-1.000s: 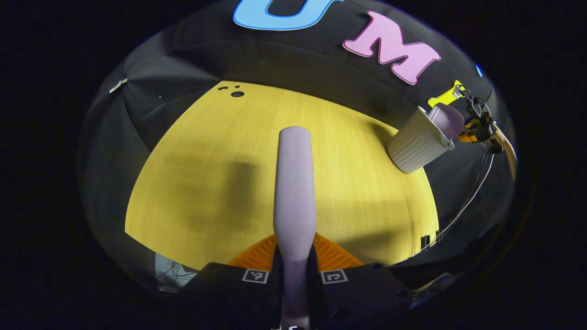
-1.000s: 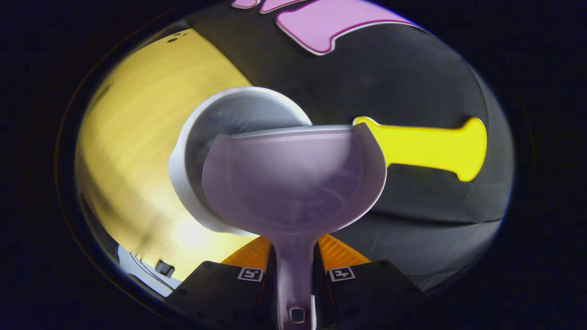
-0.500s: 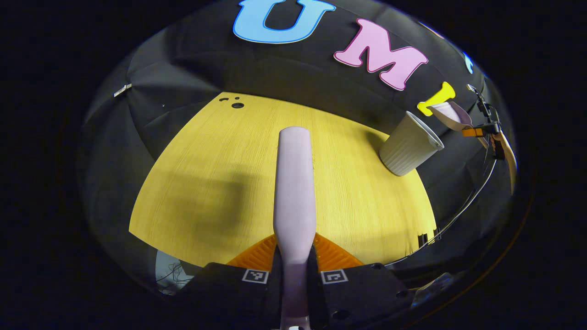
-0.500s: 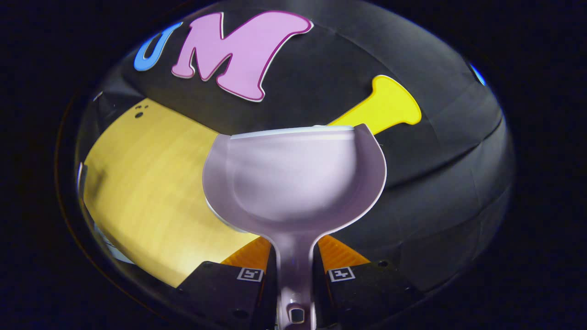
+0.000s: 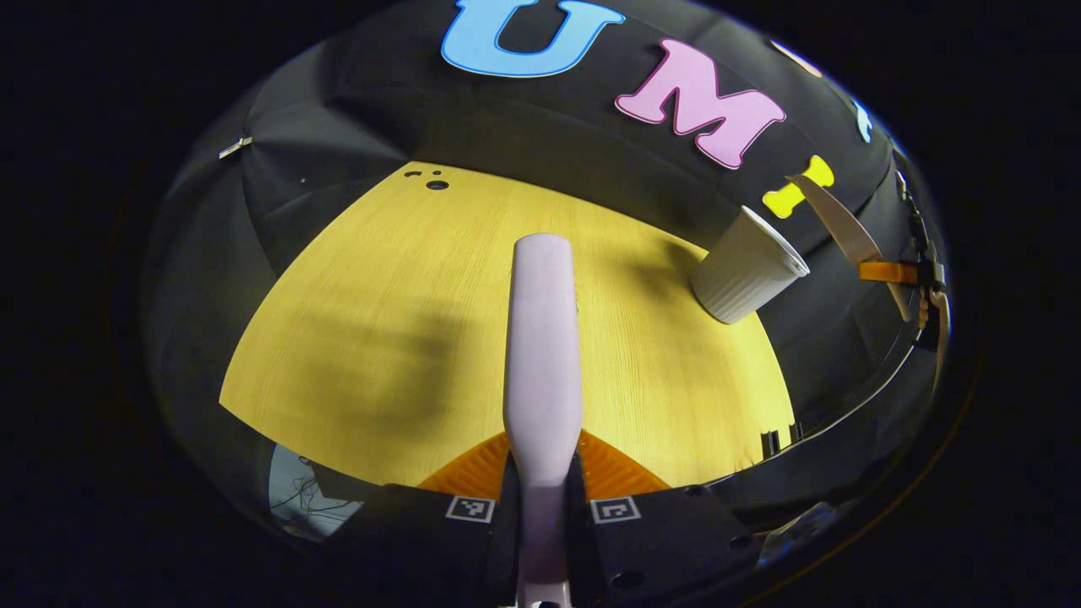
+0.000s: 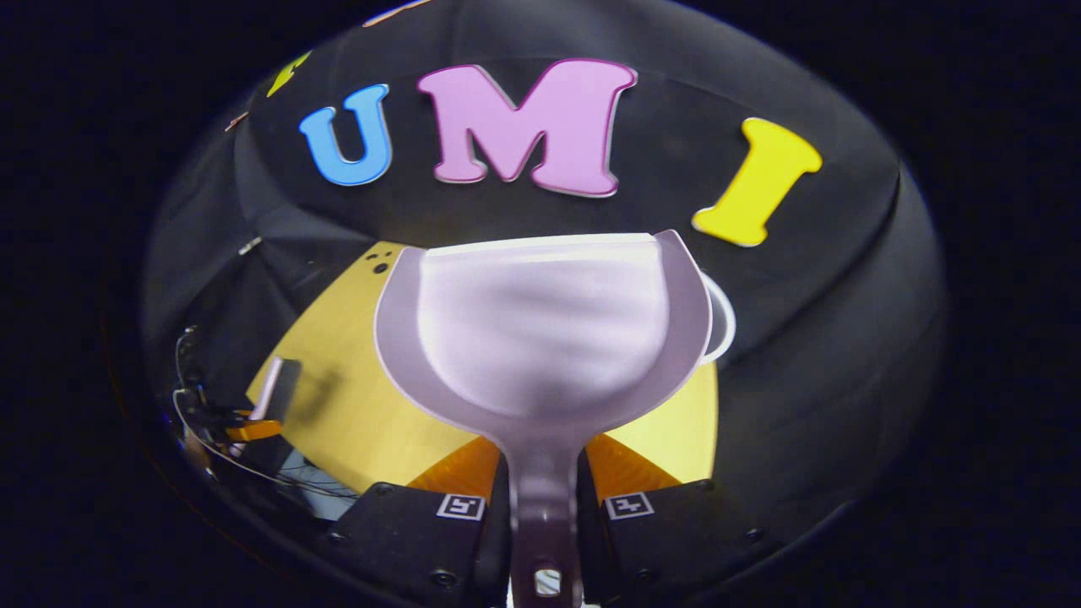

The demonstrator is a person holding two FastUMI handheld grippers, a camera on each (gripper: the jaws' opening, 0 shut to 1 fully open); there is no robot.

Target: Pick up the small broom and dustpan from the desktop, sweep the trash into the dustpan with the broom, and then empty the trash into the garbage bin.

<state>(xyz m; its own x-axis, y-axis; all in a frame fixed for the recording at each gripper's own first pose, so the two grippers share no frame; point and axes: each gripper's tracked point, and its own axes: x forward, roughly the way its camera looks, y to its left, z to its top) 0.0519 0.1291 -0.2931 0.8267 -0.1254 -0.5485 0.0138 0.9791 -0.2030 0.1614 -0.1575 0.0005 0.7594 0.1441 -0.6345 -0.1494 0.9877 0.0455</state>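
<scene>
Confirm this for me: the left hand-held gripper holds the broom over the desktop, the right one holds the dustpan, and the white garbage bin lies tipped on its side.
One thing is wrong: the garbage bin stands upright on the desktop, as the left gripper view shows. The rest holds: the left hand-held gripper holds the broom over the desktop, and the right hand-held gripper holds the dustpan.

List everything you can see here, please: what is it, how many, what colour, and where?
Broom: one, pale lilac, clamped in the left gripper, over the desk.
Dustpan: one, pale lilac, handle clamped in the right gripper, held up off the desk.
Garbage bin: one, white, ribbed, at the desk's far right edge.
Desk: one, yellow wood.
Cables: thin, dark, beyond the desk's right edge.
Left gripper: one, shut on the broom.
Right gripper: one, shut on the dustpan handle.
</scene>
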